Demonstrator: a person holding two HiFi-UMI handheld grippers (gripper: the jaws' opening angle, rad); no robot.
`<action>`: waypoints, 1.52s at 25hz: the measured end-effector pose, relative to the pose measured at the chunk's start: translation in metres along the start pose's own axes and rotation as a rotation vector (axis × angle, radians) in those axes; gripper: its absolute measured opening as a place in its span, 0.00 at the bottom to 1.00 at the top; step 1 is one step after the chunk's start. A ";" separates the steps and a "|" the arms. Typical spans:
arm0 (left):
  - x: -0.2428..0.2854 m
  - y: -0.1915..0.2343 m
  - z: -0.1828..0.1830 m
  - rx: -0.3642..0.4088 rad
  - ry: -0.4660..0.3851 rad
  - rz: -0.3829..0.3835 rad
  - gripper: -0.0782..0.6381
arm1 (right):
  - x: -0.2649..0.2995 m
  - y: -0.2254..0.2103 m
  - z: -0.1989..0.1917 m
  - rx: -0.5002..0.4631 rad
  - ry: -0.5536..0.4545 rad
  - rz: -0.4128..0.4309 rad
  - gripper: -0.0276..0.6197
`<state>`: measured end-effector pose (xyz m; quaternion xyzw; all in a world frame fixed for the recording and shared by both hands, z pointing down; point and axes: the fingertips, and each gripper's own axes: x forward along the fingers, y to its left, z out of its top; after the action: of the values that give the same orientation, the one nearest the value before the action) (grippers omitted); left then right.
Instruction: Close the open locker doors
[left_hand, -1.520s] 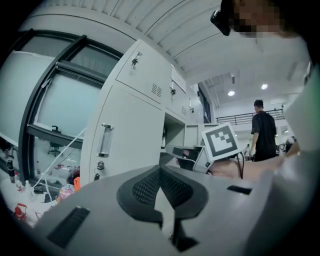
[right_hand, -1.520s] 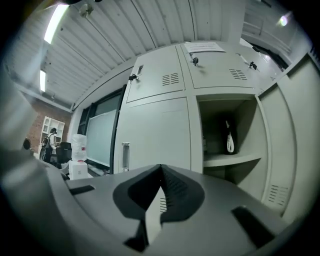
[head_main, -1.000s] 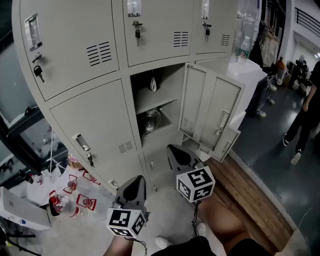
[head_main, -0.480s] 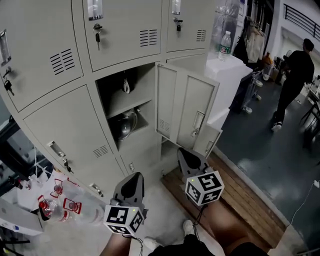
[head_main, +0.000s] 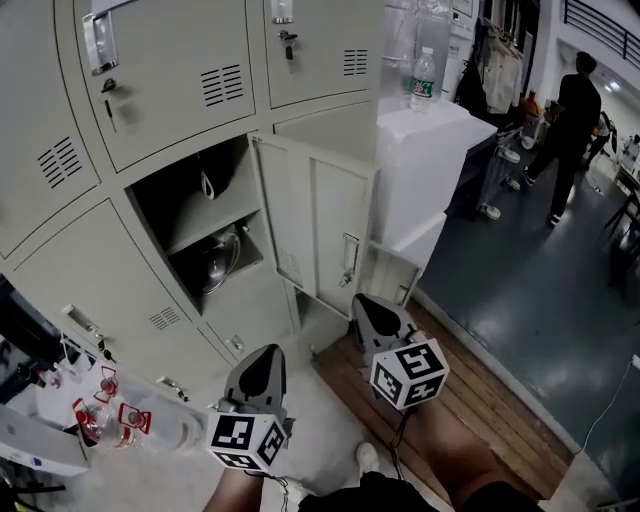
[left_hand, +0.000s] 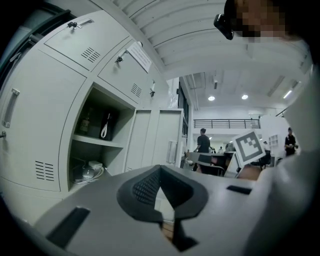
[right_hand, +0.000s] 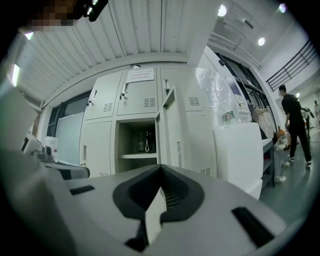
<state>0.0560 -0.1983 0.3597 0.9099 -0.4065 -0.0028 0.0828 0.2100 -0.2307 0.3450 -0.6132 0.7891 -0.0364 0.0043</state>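
Open locker door (head_main: 318, 232): standing upright, long axis vertical, jutting out edge-on from the open compartment (head_main: 190, 225) at its left, handle face turning away from it. Wooden boards (head_main: 470, 385) are lying clear below its free edge. Left gripper (head_main: 262, 365) and right gripper (head_main: 376, 318), both pressed together and empty, are hovering below the door, apart from it. A second door (head_main: 392, 272) is showing partly behind its lower corner.

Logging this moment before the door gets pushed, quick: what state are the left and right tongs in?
Left tongs: closed, holding nothing.
Right tongs: closed, holding nothing.
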 end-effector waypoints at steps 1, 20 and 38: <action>0.006 -0.005 -0.001 0.001 0.001 0.003 0.11 | 0.000 -0.007 0.001 0.000 -0.003 0.007 0.04; 0.063 -0.058 -0.006 0.018 -0.029 0.162 0.11 | 0.026 -0.057 0.002 -0.020 -0.008 0.277 0.24; 0.059 -0.054 0.006 0.061 -0.029 0.271 0.11 | 0.064 -0.052 0.004 0.010 0.018 0.447 0.33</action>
<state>0.1349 -0.2075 0.3490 0.8487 -0.5265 0.0079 0.0488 0.2449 -0.3055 0.3462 -0.4225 0.9053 -0.0441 0.0082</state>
